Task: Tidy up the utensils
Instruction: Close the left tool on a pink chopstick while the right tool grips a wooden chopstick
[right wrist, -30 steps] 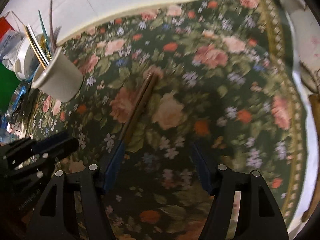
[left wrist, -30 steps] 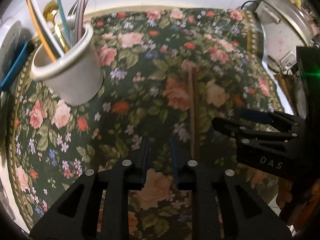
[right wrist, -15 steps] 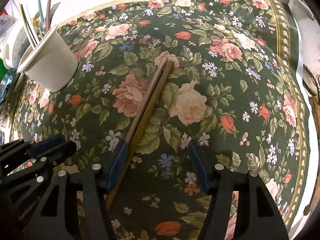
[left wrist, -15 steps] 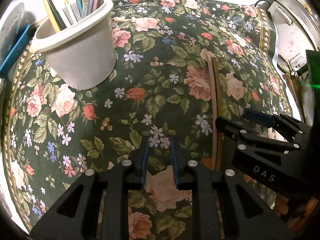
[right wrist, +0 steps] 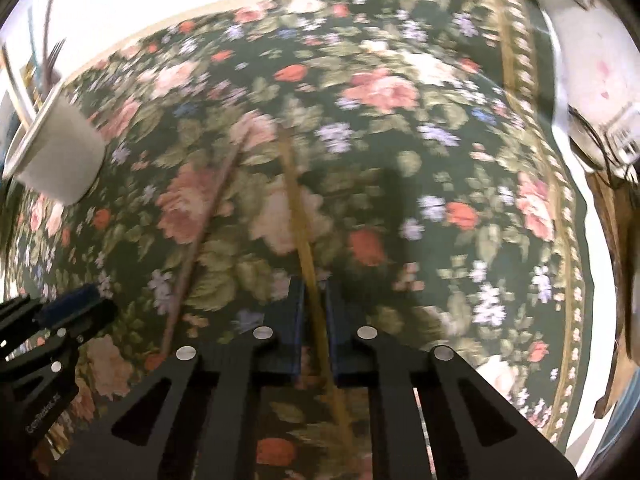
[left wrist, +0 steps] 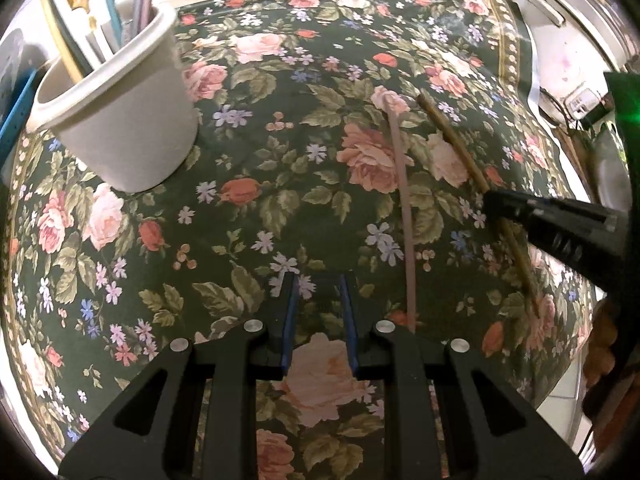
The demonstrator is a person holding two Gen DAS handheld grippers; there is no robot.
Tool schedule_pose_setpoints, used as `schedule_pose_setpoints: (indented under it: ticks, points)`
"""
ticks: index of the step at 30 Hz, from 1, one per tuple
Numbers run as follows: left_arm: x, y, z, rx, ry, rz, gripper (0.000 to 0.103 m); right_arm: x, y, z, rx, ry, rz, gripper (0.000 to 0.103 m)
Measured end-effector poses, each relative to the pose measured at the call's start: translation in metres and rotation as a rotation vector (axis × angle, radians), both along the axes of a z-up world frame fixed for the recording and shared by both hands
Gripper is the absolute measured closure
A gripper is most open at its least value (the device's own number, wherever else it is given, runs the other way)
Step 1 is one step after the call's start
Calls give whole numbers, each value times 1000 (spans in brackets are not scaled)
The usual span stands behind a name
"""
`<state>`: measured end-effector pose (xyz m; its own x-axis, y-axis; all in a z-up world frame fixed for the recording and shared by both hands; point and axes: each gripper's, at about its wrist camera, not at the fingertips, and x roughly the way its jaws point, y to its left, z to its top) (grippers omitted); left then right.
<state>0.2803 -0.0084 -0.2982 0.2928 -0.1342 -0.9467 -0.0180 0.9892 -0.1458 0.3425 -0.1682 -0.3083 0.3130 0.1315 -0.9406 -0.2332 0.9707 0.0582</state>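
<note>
Two chopsticks lie on the floral cloth [left wrist: 280,208]. My right gripper [right wrist: 314,292] is shut on the olive-brown chopstick [right wrist: 298,216], whose far end points away from me. That grip also shows at the right of the left wrist view, where the right gripper [left wrist: 490,200] clamps the olive-brown chopstick [left wrist: 452,136]. The pinkish chopstick [left wrist: 402,200] lies loose just right of my left gripper [left wrist: 318,280], which is narrowly open and holds nothing. A white cup [left wrist: 116,120] with several utensils in it stands at the far left.
A white appliance with a cord [left wrist: 560,40] sits past the cloth's far right edge. A blue item [left wrist: 16,108] and a plate lie behind the cup. In the right wrist view the white cup [right wrist: 56,152] stands at the left, with the left gripper [right wrist: 80,304] below it.
My right gripper has shut on the olive-brown chopstick, which has swung apart from the pinkish one; before, the two lay side by side. My left gripper's jaws stand as before.
</note>
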Motion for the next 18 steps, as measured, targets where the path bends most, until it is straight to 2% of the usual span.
schedule_pose_setpoints:
  ticks: [3, 4, 7, 15, 18]
  points:
    - [1, -4, 0, 1, 0, -13, 83, 6, -10, 5, 22, 11, -1, 95]
    - [2, -5, 0, 1, -2, -17, 83, 8, -11, 8, -8, -10, -8, 91]
    - [5, -8, 0, -3, -3, -23, 83, 18, -12, 12, -61, -23, 3, 90]
    - [20, -19, 3, 7, -22, -44, 83, 49, -13, 9, 9, 41, 47, 89]
    - [28, -21, 2, 8, -23, -41, 83, 58, -6, 10, 22, 50, 96, 79]
